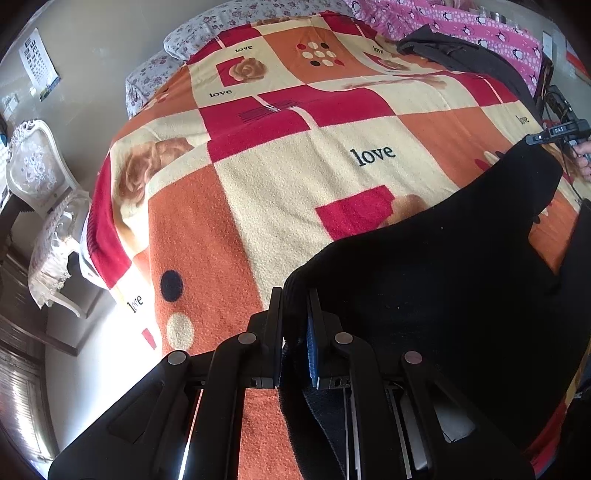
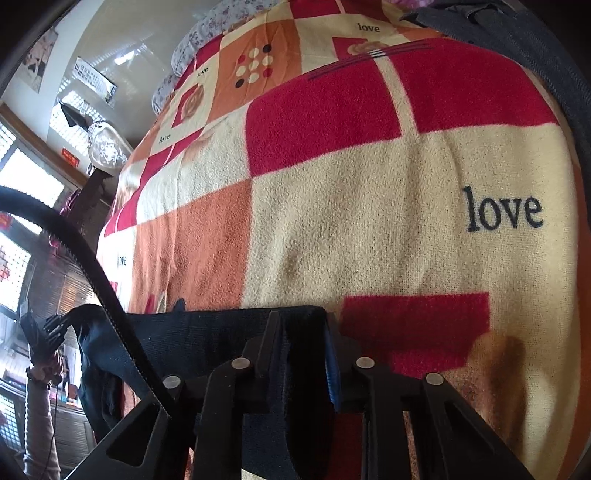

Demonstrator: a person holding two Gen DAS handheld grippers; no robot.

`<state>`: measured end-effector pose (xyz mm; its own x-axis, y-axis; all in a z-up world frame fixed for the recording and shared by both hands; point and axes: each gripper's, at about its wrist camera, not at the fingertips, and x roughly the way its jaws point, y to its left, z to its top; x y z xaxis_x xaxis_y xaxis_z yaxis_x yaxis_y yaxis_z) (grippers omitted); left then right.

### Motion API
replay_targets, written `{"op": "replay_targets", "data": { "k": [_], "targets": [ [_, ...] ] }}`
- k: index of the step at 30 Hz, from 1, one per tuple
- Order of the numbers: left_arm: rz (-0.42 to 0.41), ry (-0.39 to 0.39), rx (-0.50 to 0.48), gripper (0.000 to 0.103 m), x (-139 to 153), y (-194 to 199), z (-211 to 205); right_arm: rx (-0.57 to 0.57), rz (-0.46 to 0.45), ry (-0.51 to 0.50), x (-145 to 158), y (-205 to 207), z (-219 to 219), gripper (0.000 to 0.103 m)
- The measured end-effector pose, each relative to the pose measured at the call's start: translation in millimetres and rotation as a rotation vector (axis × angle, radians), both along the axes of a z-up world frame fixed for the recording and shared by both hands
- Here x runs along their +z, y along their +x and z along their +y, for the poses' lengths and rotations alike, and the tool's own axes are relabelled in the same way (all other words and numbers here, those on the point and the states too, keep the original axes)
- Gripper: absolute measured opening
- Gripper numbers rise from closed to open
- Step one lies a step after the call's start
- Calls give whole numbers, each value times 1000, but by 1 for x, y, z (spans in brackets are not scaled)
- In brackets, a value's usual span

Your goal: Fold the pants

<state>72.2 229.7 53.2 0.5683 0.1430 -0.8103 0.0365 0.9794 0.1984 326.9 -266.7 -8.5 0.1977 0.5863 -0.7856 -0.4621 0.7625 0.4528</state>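
My left gripper (image 1: 295,295) has its jaws clamped on an edge of the pants (image 1: 424,277); the black knit cloth is pinched between the two fingers and spreads away to the right of them, lifted above the blanket (image 1: 258,184). Far out to the right of the jaws I can see the other gripper at the opposite end of the same cloth, with a bit of the hand behind it.

My right gripper (image 2: 299,317) is likewise closed on the pants (image 2: 207,332), the dark fabric gripped between the fingers with a blue pad showing on the inner face of the right finger. From these jaws the cloth runs off to the left as a taut band, hanging down at its far end, where the left gripper (image 2: 55,325) holds it. A black cable (image 2: 92,273) arcs across the view just left of the jaws.

Ahead of both pairs of jaws lies the checkered blanket, red, orange and cream with "love" printed on it. Beyond it, at the far edge, sits a floral pillow (image 1: 207,29), and to the far right a dark garment (image 1: 443,48).
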Motion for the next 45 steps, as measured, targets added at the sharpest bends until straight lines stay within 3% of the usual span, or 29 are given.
{"op": "replay_targets", "data": {
  "k": [3,7,15,25,29,36,41,45],
  "targets": [
    [-7,11,9,10,-2,0,-1,9,-17,9,-2,1,1,6],
    [-42,24,8,10,3,-7,-3,37,-145,14,18,-15,-6,6],
    [-106,32,23,10,18,-33,-4,131,-318,12,53,-63,-32,5],
    [-170,78,-8,8,31,-115,-23,255,-496,37,90,-180,-76,5],
    [-142,73,-19,8,16,-155,-29,305,-526,3,85,-230,-91,5],
    [-47,34,19,8,-38,-207,-30,404,-506,-141,38,-292,-99,5],
    [-84,-56,183,7,-44,-231,-5,391,-494,-158,25,-297,-107,5],
    [-188,-94,258,8,-17,-235,-4,424,-538,-213,21,-305,-107,5]
  ]
}}
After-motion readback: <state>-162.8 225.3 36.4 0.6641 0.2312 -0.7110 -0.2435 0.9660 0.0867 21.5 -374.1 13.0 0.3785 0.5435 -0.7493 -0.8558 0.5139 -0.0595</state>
